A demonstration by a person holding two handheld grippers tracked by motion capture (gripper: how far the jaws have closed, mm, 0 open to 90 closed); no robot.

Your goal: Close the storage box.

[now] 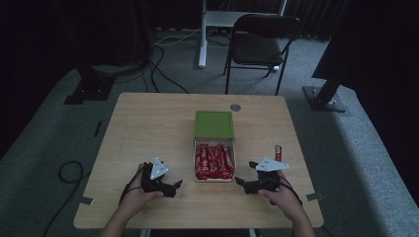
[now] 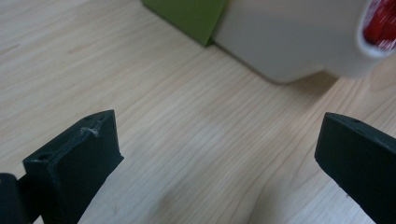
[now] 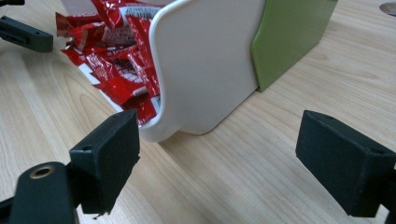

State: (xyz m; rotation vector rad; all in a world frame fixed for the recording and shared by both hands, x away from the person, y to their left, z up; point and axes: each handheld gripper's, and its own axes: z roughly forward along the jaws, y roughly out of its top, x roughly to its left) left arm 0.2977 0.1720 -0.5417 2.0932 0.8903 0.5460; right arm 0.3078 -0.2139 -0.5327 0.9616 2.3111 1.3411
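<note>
A white box (image 1: 214, 177) full of red snack packets (image 1: 213, 160) lies at the middle of the wooden table (image 1: 148, 123), with its green lid part (image 1: 213, 124) on the far side. My left gripper (image 1: 177, 186) rests on the table left of the box, open and empty; its view has the white box wall (image 2: 299, 42) and green lid (image 2: 191, 16) ahead. Right of the box, my right gripper (image 1: 239, 182) is open and empty too. Its view faces the box corner (image 3: 205, 70), the red packets (image 3: 116, 56) and the green lid (image 3: 289, 37).
A single red packet (image 1: 278, 151) lies on the table just beyond my right hand. A round grommet (image 1: 235, 107) sits near the table's far edge. A dark folding chair (image 1: 262, 44) and a white stand (image 1: 202, 34) are on the floor behind the table.
</note>
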